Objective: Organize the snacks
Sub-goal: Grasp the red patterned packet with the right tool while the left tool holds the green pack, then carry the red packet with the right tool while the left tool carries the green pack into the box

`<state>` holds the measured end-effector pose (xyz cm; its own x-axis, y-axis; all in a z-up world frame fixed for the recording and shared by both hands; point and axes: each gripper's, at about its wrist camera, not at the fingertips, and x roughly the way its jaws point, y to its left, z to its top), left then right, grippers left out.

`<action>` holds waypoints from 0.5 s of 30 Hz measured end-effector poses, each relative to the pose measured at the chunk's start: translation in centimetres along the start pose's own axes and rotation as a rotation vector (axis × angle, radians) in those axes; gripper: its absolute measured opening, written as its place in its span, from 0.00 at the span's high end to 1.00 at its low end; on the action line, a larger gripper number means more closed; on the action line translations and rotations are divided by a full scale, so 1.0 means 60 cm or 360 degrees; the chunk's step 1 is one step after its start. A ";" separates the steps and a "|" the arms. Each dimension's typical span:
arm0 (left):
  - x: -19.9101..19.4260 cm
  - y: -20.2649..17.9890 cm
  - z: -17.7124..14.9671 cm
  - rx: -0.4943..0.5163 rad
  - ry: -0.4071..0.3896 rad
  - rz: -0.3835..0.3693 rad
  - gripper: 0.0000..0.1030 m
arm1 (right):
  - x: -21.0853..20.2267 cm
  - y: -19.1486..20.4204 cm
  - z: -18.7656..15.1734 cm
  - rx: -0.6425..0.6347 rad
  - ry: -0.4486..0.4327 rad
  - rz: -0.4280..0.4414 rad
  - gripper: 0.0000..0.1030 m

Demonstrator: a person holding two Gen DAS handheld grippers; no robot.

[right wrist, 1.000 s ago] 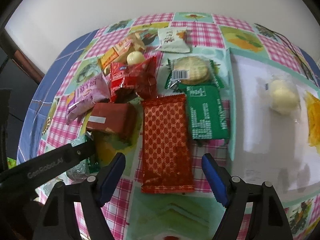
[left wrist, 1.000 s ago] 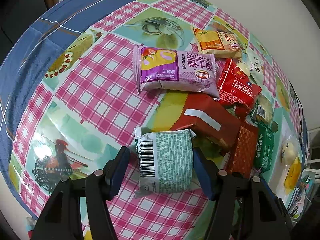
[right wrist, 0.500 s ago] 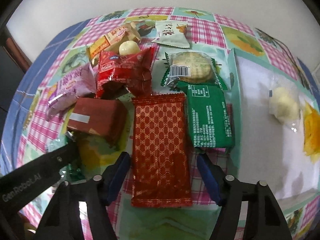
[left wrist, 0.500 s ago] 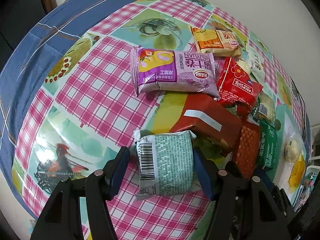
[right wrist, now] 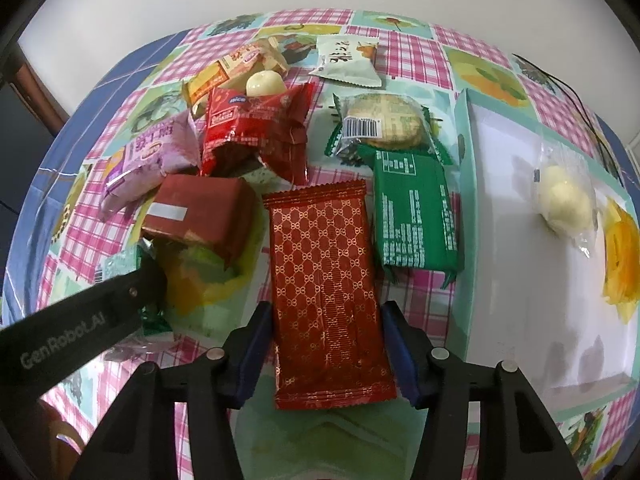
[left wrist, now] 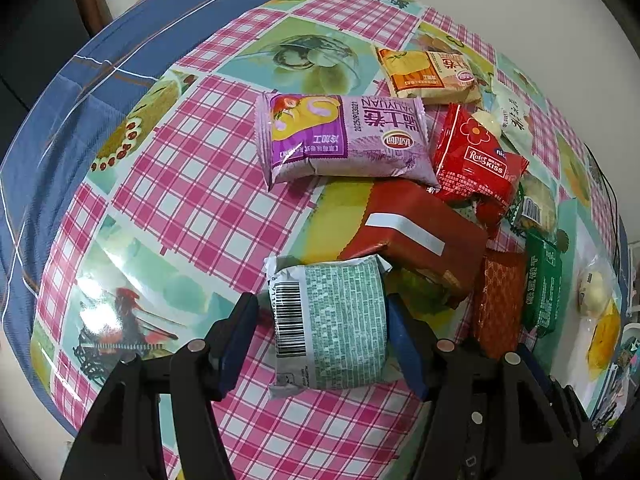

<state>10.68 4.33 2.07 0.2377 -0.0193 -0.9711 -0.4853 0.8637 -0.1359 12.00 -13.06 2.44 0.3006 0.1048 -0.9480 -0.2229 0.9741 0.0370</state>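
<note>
right tool (right wrist: pixel 326 346) jaws just closed in, now pinching long red patterned foil snack packet (right wrist: pixel 326 280); left tool (left wrist: pixel 320 342) grips teal-printed silver snack pouch (left wrist: pixel 332 322). we judge both ready to lift.

The bench (left wrist: pixel 192 184) wears a pink-and-white check cloth with teal and yellow picture squares; at ten o'clock a blue border with thin white lines. The pale green packet (left wrist: pixel 340 324) carries a black-and-white barcode. At twelve o'clock lies a lilac wrapper (left wrist: pixel 348 140) with a yellow patch. The long red wrapper (right wrist: pixel 326 280) bears a gold lattice pattern; at two o'clock of it lies a dark green wrapper (right wrist: pixel 414 216) with white print. The tongs' pads (right wrist: pixel 394 344) are dark blue on black arms.
</note>
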 end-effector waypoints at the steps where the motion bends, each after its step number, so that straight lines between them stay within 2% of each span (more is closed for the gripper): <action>1: 0.000 0.000 -0.001 0.0000 0.0000 -0.0001 0.36 | 0.000 0.000 -0.001 0.0005 0.0001 0.0004 0.44; 7: 0.000 -0.003 -0.003 0.0021 0.0000 0.0013 0.36 | -0.002 -0.003 -0.003 0.0014 -0.0008 0.0011 0.44; 11: 0.001 -0.010 -0.007 0.0033 0.0007 0.0006 0.37 | -0.007 -0.010 -0.003 0.0060 -0.0022 0.0014 0.52; 12: 0.000 -0.012 -0.008 0.0034 0.0007 -0.0009 0.40 | -0.008 -0.014 -0.002 0.0078 -0.0023 0.0028 0.53; 13: -0.001 -0.013 -0.008 0.0037 0.0006 -0.0012 0.48 | -0.009 -0.017 -0.002 0.0093 -0.0021 0.0044 0.53; 15: -0.003 -0.015 -0.009 0.0025 0.0012 -0.0053 0.50 | -0.012 -0.023 -0.003 0.0120 -0.0015 0.0078 0.54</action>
<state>10.63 3.31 2.29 0.2470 -0.0523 -0.9676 -0.4636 0.8705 -0.1654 11.93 -14.52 3.02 0.2998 0.1543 -0.9414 -0.1673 0.9800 0.1073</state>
